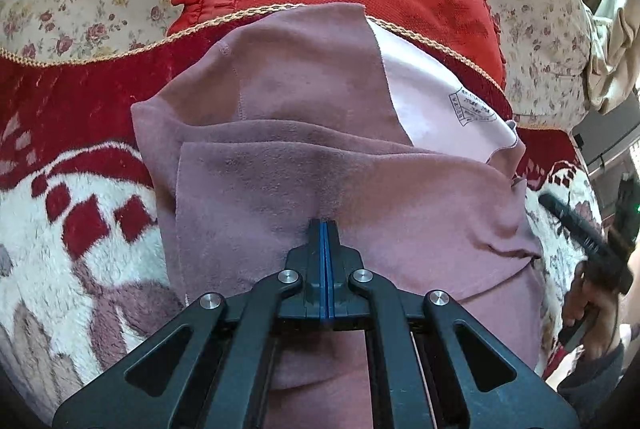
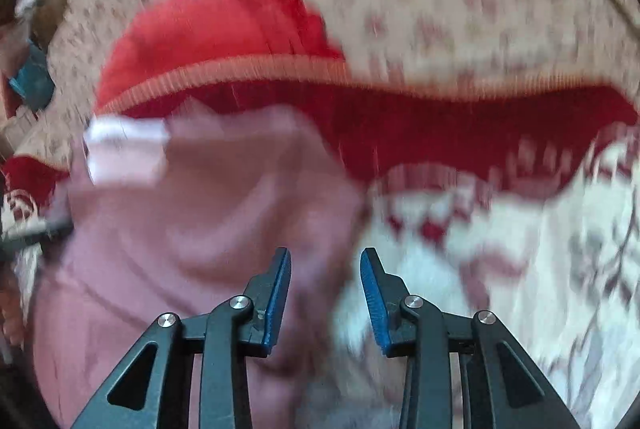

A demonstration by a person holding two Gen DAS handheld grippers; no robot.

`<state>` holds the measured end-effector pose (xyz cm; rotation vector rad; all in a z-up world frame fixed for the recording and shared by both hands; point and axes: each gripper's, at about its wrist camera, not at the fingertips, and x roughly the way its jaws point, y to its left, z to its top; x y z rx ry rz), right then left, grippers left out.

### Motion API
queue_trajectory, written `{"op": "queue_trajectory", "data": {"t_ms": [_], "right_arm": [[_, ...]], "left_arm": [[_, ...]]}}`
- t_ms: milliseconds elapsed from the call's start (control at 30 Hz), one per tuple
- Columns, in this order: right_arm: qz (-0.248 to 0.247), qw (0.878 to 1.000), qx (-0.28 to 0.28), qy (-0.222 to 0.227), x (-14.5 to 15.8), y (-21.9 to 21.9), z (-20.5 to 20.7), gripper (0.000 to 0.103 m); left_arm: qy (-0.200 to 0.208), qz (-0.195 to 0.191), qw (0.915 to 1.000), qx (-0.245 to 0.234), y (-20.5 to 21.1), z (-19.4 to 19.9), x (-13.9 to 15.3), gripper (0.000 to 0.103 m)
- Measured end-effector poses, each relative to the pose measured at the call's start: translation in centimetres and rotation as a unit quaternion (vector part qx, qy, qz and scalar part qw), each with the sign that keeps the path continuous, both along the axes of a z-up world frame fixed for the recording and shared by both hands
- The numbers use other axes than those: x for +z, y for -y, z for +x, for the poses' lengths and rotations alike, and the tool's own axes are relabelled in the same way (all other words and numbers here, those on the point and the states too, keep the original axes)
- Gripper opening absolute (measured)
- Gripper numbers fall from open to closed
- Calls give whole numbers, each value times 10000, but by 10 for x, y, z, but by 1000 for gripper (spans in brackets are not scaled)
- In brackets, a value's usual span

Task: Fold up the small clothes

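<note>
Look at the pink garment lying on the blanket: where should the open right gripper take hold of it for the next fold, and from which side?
Probably the loose right-hand edge of the pink garment, just ahead of the right gripper, coming from the blanket side. That edge lies free on the blanket, while the left gripper is shut over the middle.

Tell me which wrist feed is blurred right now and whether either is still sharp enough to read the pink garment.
Right wrist view: heavy motion smear, pink garment just a soft shape. Left wrist view: sharp, fabric nap and printed label visible, though edges bow from the fisheye.
</note>
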<state>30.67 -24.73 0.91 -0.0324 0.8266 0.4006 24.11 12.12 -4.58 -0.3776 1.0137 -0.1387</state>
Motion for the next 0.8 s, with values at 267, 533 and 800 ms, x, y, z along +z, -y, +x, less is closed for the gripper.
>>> {"op": "queue_trajectory", "data": {"t_ms": [267,533,800], "right_arm": [[346,9963,-253,-747,-50,19,45,39],[73,9988,211,-447,-33,-15,34,39],[294,9993,141,-182,0,-5,2,40]], "left_arm": [[19,32,10000,42,2,2,-1,2],[40,-114,9999,96,-1,2,-3,2],[61,-346,9993,149,-6,1,-4,2]]}}
